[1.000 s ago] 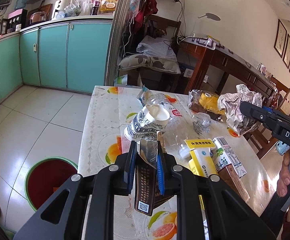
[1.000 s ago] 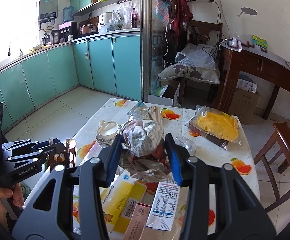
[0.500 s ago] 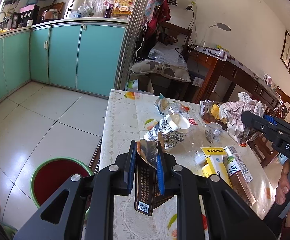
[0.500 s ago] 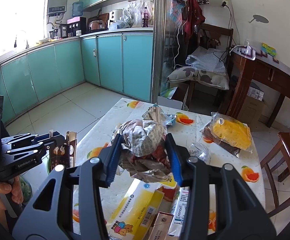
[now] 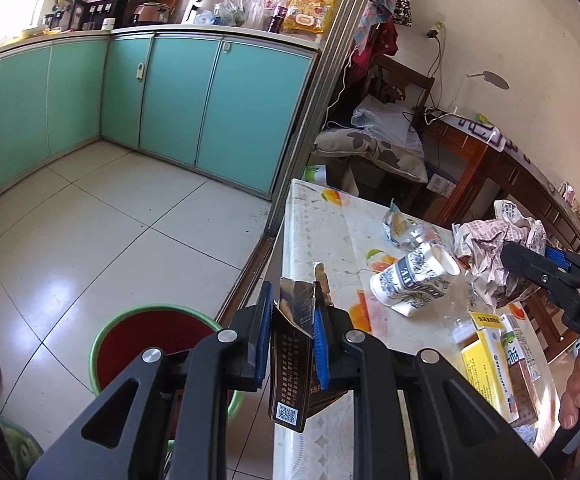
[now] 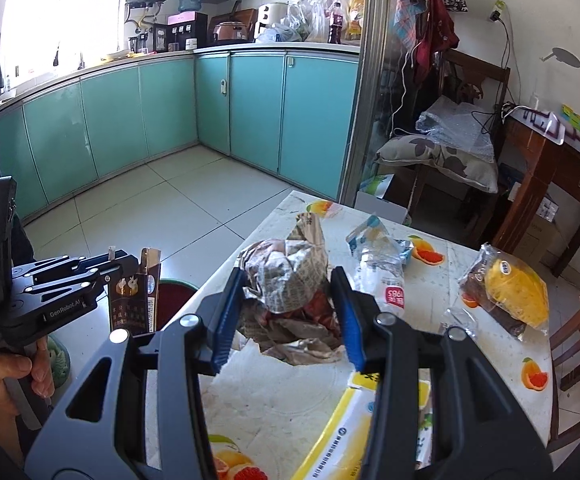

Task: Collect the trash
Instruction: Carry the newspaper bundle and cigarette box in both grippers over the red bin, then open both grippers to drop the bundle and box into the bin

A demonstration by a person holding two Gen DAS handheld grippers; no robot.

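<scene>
Both tongs are closed on trash: the left gripper (image 5: 292, 330) pinches a torn dark carton (image 5: 292, 364), and the right gripper (image 6: 288, 314) clamps a crumpled newspaper wad (image 6: 290, 280). Compared with a second ago, both have swung leftward off the middle of the table (image 5: 314, 232); the left gripper now hangs at the table's edge, with the green, red-lined bin (image 5: 130, 344) on the floor just below and to its left. The wad is lifted clear of the tabletop and follows the same way. That suggests both loads are close to being dropped in the bin, the carton first. Left on the fruit-print tablecloth are a tipped paper cup (image 5: 414, 280), a crushed plastic bottle (image 6: 384, 272), yellow boxes (image 5: 486, 364), a milk carton (image 5: 524, 360) and a bagged yellow bun (image 6: 514, 292). Around it is a kitchen with teal cabinets (image 5: 194, 104), pale floor tiles and a dark wooden desk (image 6: 554, 168).
</scene>
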